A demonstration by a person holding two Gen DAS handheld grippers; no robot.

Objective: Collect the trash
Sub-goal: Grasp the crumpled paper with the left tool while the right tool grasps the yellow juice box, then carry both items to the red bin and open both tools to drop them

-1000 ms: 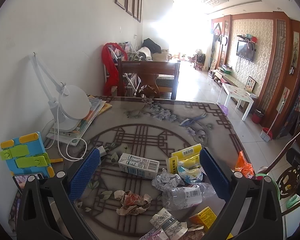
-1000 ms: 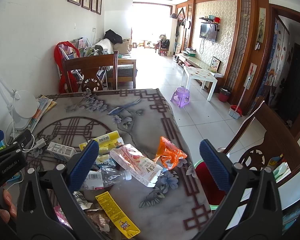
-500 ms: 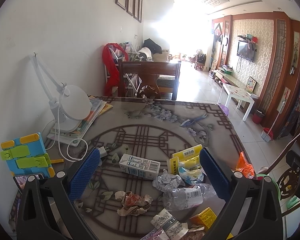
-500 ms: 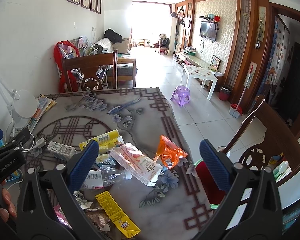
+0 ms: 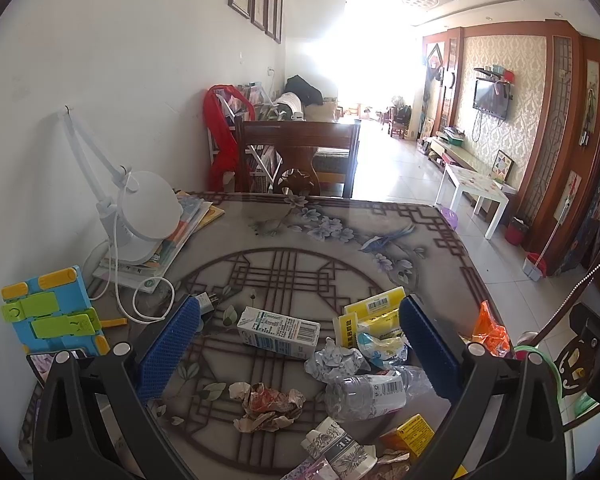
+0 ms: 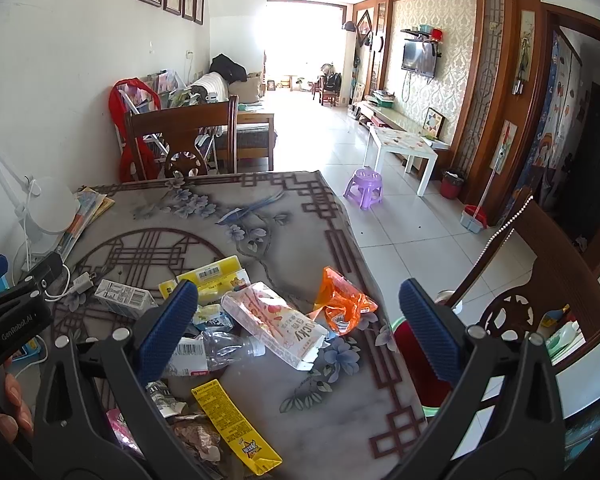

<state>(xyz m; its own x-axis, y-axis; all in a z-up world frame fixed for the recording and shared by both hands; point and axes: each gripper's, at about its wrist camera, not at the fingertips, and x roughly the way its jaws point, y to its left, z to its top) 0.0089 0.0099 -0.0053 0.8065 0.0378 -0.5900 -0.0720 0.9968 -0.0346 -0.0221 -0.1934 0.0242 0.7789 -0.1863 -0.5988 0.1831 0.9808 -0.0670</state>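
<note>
Your left gripper (image 5: 298,336) and right gripper (image 6: 298,320) both hang wide apart, empty, over the patterned bench (image 6: 260,216); trash clusters around the crushed bottle (image 5: 366,396), milk carton (image 5: 278,330) behind it, possibly a bin (image 6: 416,344) beyond the edge

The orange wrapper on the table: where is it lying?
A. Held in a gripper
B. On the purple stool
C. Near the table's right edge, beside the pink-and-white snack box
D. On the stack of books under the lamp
C: the orange wrapper lies on the table near its right edge, beside the pink-and-white snack box.
</note>
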